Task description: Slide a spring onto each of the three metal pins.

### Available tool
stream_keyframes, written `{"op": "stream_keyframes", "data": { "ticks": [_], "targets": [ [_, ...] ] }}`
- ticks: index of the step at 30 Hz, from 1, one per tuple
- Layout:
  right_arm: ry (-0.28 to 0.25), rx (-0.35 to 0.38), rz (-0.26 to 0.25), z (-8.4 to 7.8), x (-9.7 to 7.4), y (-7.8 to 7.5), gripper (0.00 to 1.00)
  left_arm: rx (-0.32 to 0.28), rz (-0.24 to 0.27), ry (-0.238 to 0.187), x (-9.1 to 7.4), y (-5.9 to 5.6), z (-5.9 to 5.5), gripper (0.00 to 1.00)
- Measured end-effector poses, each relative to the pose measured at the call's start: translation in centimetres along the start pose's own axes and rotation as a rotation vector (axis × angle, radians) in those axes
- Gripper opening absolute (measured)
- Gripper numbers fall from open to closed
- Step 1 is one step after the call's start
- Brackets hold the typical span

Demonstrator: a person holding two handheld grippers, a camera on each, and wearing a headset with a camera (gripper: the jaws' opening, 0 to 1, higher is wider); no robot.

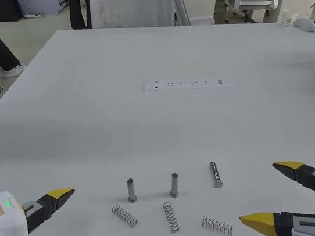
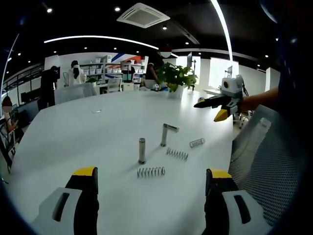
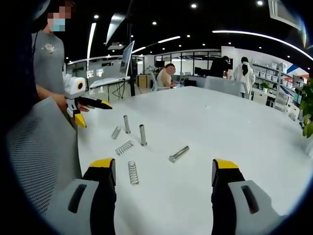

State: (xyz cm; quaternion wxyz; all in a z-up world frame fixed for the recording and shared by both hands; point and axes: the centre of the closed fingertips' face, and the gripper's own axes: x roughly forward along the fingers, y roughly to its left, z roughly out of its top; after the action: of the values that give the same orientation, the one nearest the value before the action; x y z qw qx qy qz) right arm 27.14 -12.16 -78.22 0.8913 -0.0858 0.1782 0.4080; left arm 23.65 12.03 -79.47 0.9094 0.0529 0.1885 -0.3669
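White tabletop (image 1: 159, 129) carries every part close to the person. The left pin (image 1: 131, 190) and middle pin (image 1: 174, 185) stand upright. The right pin (image 1: 216, 174) seems to lie on its side, which the right gripper view bears out. Just in front lie the left spring (image 1: 125, 215), middle spring (image 1: 171, 216) and right spring (image 1: 217, 225), all loose, none on a pin. The left gripper (image 1: 100, 221) and right gripper (image 1: 256, 192) hover at either side, jaws wide apart and empty.

The step in hand looks like the first pick. It probably goes best with a light pinch across the coils near one end, leaving the bore open, then turning the spring upright and lowering it over a standing pin. The pins stand free and could topple, so the other gripper might steady the base. The fallen pin likely needs righting or holding first.

Nothing blocks the reach. A recessed power strip (image 1: 186, 83) sits well beyond, and an office chair (image 1: 130, 9) stands at the far edge.
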Motion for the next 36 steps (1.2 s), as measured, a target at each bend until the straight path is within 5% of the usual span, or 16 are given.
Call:
{"op": "stream_keyframes", "data": {
  "ticks": [19, 30, 36],
  "targets": [
    [0.03, 0.001, -0.008, -0.1, 0.4, -0.5, 0.78, -0.004, -0.003, 0.002, 0.1, -0.3, -0.1, 0.87],
    [0.11, -0.02, -0.005, 1.2, 2.8, -2.0, 0.68, -0.008, 0.001, -0.005, -0.1, -0.2, 0.0, 0.87],
    [0.161, -0.019, -0.01, 1.9, 4.9, -3.0, 0.52, -0.007, 0.005, -0.011, -0.1, 0.0, 0.3, 0.87]
  ]
}}
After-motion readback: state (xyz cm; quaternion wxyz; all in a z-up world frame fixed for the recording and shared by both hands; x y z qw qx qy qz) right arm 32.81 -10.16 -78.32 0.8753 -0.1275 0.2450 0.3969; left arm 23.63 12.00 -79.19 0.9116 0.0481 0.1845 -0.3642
